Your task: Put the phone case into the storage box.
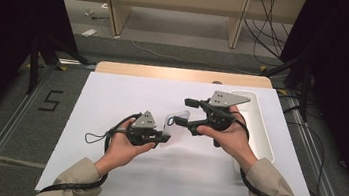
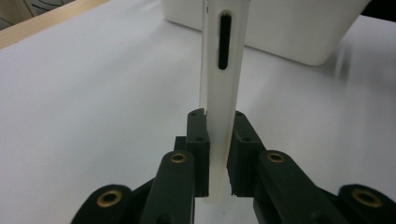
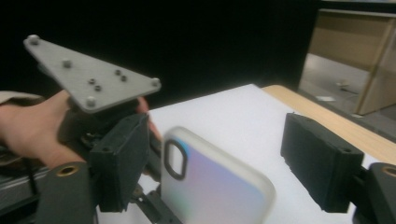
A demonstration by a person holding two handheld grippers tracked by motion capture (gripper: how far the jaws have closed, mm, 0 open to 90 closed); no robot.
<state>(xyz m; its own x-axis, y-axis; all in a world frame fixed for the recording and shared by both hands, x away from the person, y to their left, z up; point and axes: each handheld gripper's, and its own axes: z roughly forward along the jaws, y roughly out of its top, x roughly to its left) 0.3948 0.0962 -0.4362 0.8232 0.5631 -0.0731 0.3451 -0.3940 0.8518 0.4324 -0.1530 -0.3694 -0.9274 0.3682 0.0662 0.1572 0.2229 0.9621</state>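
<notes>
A translucent, iridescent phone case (image 1: 180,120) with a camera cutout is held above the white table cover. My left gripper (image 1: 166,136) is shut on one thin end of it; in the left gripper view the case (image 2: 224,70) rises edge-on from between the two black pads, and my left gripper (image 2: 218,140) pinches its lower end. My right gripper (image 1: 179,111) reaches in from the right, open, with its jaws on either side of the case's other end. In the right gripper view the case (image 3: 215,186) lies between the wide-apart pads of my right gripper (image 3: 222,158), which do not press it.
A long white tray (image 1: 261,124) stands along the right side of the white table cover (image 1: 109,120), also the tray (image 2: 289,37) behind the case. A wooden table edge (image 1: 180,73) runs along the back. Cables trail from both grippers toward the front edge.
</notes>
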